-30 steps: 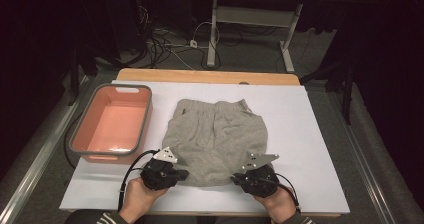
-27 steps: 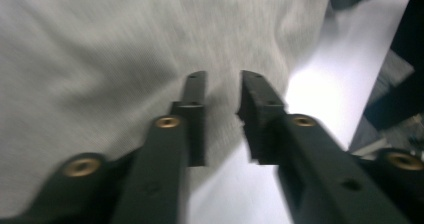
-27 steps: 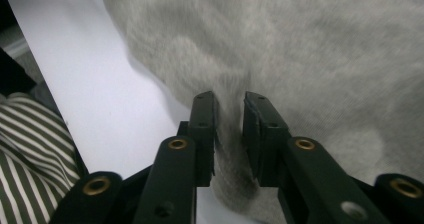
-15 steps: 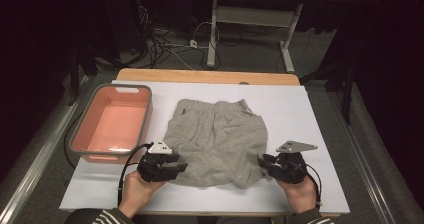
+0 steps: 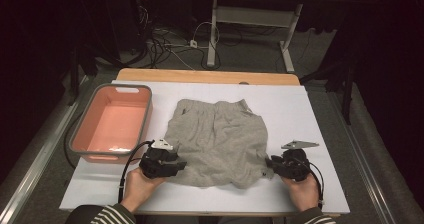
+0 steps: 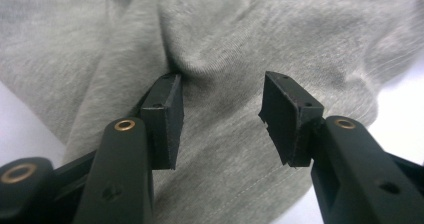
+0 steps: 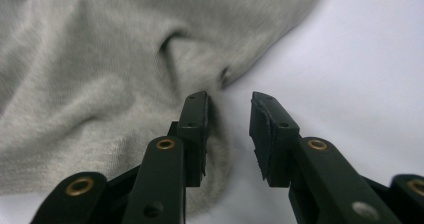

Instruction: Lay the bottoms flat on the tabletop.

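the left gripper (image 6: pixel 220 106) has its fingers (image 6: pixel 162 116) apart over a raised fold of the grey shorts (image 6: pixel 240 44); they have just been opening, with cloth lying between them but unpressed. the right gripper (image 7: pixel 229 126) also has its fingers (image 7: pixel 196 129) apart, after opening; its 9 o'clock finger lies along the hem, with white surface showing in the gap.

in the high view the left gripper (image 5: pixel 161 163) sits at the 8 o'clock corner of the shorts (image 5: pixel 217 139), the right gripper (image 5: pixel 289 165) just past the 4 o'clock corner. the shorts lie spread mid-desk (image 5: pixel 320 114), waistband toward 12 o'clock. a pink bin (image 5: pixel 110 121) stands at their 9 o'clock, empty.

judging by this, the spreading looks done and the lower corners released; folding or binning the shorts remains.
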`<state>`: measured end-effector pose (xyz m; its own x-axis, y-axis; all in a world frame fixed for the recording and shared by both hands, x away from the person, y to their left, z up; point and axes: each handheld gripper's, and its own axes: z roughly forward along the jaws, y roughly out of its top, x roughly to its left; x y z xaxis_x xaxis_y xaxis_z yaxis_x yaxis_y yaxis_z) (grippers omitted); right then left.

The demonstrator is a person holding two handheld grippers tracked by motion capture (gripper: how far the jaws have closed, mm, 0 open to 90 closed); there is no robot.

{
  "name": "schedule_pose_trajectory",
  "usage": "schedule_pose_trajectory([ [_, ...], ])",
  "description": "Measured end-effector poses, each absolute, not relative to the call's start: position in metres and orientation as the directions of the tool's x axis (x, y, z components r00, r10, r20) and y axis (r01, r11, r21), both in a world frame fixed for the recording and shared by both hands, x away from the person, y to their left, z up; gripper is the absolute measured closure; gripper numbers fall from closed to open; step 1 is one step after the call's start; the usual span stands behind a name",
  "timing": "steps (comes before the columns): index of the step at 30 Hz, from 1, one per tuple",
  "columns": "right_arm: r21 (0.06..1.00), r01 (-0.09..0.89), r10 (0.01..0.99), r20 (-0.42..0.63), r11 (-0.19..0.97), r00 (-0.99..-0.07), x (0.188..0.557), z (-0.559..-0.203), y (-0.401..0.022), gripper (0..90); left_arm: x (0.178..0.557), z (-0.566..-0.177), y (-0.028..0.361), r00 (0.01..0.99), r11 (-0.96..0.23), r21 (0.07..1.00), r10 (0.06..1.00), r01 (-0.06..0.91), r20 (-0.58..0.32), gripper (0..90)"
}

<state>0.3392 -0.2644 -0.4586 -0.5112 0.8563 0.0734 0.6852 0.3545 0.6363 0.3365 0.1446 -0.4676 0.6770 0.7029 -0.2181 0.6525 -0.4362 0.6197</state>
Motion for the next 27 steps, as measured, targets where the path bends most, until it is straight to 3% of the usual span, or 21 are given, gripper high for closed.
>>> schedule_pose_trajectory([
  [6,0.617,0.679,0.839,0.056,0.397,-0.541,0.337,-0.462,-0.256,85.9,0.336,-0.471,0.140,0.686,-0.466,0.606,0.702,0.644,-0.190,49.6],
  [12,0.650,0.673,0.857,0.064,0.353,-0.511,0.327,-0.449,-0.272,86.6,0.339,-0.472,0.139,0.685,-0.455,0.609,0.698,0.650,-0.209,50.9],
  [19,0.655,0.704,0.908,0.066,0.274,-0.415,0.309,-0.439,-0.307,86.6,0.342,-0.471,0.140,0.685,-0.453,0.602,0.692,0.658,-0.228,53.8],
  [21,0.642,0.722,0.913,0.082,0.258,-0.399,0.309,-0.444,-0.312,86.0,0.342,-0.473,0.138,0.693,-0.457,0.599,0.678,0.658,-0.243,57.7],
  [23,0.636,0.728,0.917,0.079,0.256,-0.391,0.310,-0.448,-0.310,79.3,0.340,-0.473,0.135,0.703,-0.472,0.606,0.678,0.641,-0.216,58.8],
  [27,0.676,0.692,0.914,0.069,0.252,-0.400,0.306,-0.439,-0.301,70.3,0.338,-0.474,0.130,0.721,-0.498,0.611,0.669,0.615,-0.180,69.1],
])
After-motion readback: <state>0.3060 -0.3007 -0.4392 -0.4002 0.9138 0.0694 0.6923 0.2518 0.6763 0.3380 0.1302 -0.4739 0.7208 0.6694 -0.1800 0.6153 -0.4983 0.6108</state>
